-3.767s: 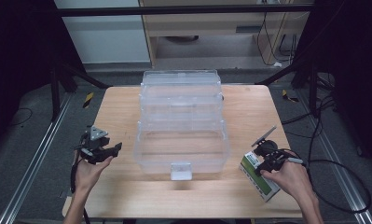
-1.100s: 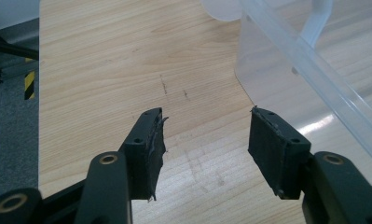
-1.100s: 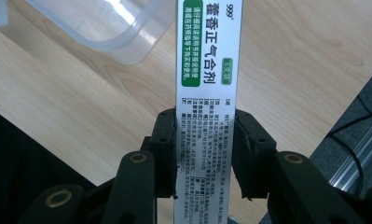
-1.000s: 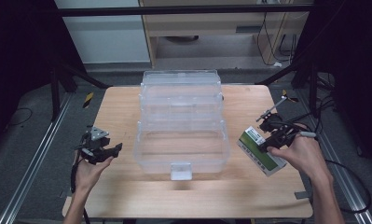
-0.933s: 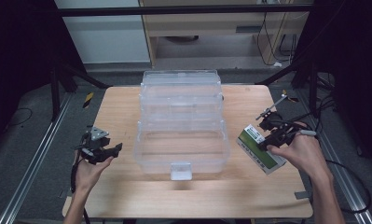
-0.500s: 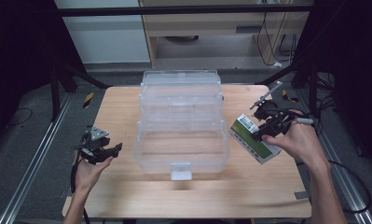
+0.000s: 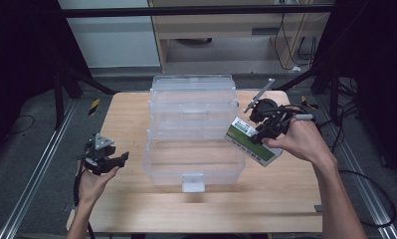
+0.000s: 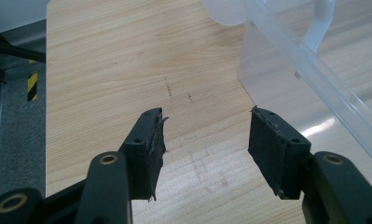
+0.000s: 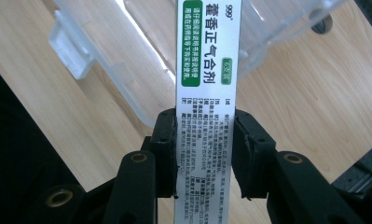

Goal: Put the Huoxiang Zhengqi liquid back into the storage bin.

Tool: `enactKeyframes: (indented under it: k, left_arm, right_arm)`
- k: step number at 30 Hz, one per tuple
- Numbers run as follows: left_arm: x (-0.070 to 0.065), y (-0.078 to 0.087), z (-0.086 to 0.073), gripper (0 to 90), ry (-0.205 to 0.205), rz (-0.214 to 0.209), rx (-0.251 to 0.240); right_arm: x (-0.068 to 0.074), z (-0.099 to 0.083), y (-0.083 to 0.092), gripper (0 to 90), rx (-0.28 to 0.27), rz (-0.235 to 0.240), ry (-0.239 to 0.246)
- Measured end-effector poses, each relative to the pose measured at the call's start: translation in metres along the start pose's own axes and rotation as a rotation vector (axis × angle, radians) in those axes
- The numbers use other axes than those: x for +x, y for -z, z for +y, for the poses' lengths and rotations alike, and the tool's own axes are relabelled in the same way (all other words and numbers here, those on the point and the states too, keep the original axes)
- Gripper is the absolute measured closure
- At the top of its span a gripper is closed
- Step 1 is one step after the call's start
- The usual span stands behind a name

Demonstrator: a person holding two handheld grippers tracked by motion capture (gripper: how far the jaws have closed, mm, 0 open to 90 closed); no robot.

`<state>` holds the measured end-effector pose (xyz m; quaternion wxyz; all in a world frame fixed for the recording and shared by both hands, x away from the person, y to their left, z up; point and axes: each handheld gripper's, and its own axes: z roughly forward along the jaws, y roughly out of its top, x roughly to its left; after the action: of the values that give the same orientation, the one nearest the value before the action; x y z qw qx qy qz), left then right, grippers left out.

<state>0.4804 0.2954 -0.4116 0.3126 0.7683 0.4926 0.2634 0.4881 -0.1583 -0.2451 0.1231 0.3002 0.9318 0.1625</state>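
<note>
At the left edge of the wooden table [image 7: 136, 209], the left gripper [image 7: 117, 159] sits in the person's left hand [image 7: 94, 180], its jaws spread with nothing between them; in the left gripper view the two black pads [image 8: 277, 149] hang above bare wood grain, with the near wall of the plastic bin just beside the right-hand pad. A black cable [image 7: 77, 186] trails from that gripper past the wrist toward the table's front edge. Across the middle of the table stands a clear plastic storage bin [image 7: 193, 159], open at the top, with a white latch [image 7: 192, 182] on its front wall facing the person; behind it a second clear container [image 7: 192, 94] reaches toward the table's far edge. To the right, the right gripper [image 7: 262, 133] is held above the table's right half, its jaws pinching a green-and-white medicine box [image 7: 252, 144] by its long sides. The box hangs tilted in the air, its near corner at the bin's right rim and its far end over the wood toward the right edge. In the right gripper view the box [image 9: 208, 60] stands up between the jaws, printed white face toward the camera, a green label across its upper part, with the bin's rim and latch below and beyond it. The person's right hand [image 7: 303, 144] grips the tool from the table's right side, forearm running to the front right corner
</note>
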Motion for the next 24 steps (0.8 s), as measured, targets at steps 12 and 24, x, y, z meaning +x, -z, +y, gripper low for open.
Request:
enactKeyframes:
  k: [12,24]
  left_arm:
    - [0.0,-0.002,0.0,44.4,-0.001,-0.002,0.007]
    - [0.0,-0.003,-0.001,44.5,0.001,-0.003,0.009]
  right_arm:
    - [0.006,0.027,-0.008,64.5,-0.017,0.063,0.171]
    - [0.008,0.051,-0.016,64.5,-0.03,0.106,0.278]
